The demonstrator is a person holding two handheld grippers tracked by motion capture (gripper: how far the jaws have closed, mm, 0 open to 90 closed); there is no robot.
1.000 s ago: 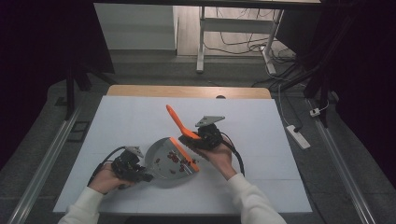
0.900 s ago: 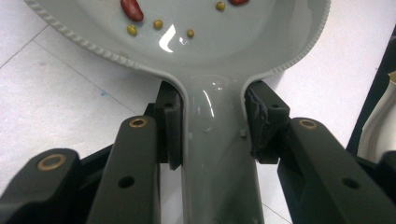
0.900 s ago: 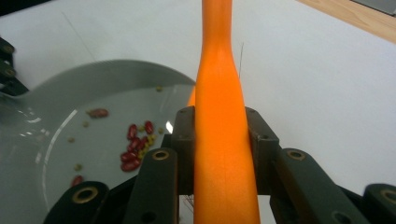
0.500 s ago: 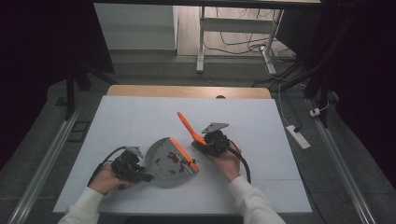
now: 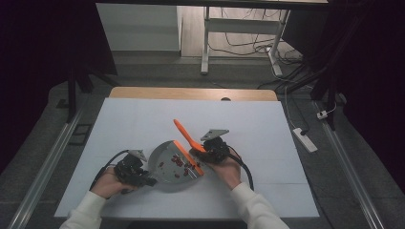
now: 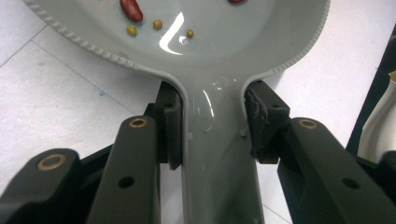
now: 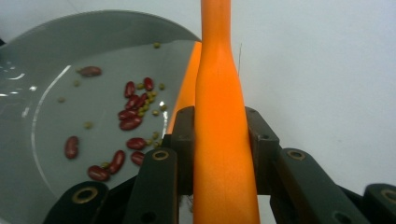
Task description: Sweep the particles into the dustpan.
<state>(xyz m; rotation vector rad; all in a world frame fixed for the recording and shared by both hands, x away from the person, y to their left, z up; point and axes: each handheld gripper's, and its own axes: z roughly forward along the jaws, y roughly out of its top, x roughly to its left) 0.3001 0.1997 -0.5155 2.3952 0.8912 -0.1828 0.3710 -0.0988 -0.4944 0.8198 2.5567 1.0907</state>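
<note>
High view: at the left, the grey dustpan (image 5: 173, 164) is held flat on the white table (image 5: 267, 129) by the left gripper (image 5: 138, 175), clamped tight on its handle. Red beans (image 5: 180, 163) and small green ones are already gathered inside. At the right, the orange brush (image 5: 187, 138) is gripped firmly by the right gripper (image 5: 203, 153); emptying the pan is judged to remain.

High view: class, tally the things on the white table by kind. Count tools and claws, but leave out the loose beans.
grey dustpan: 1
orange brush: 1
claws, left claw and right claw: 2
Total: 4
</note>
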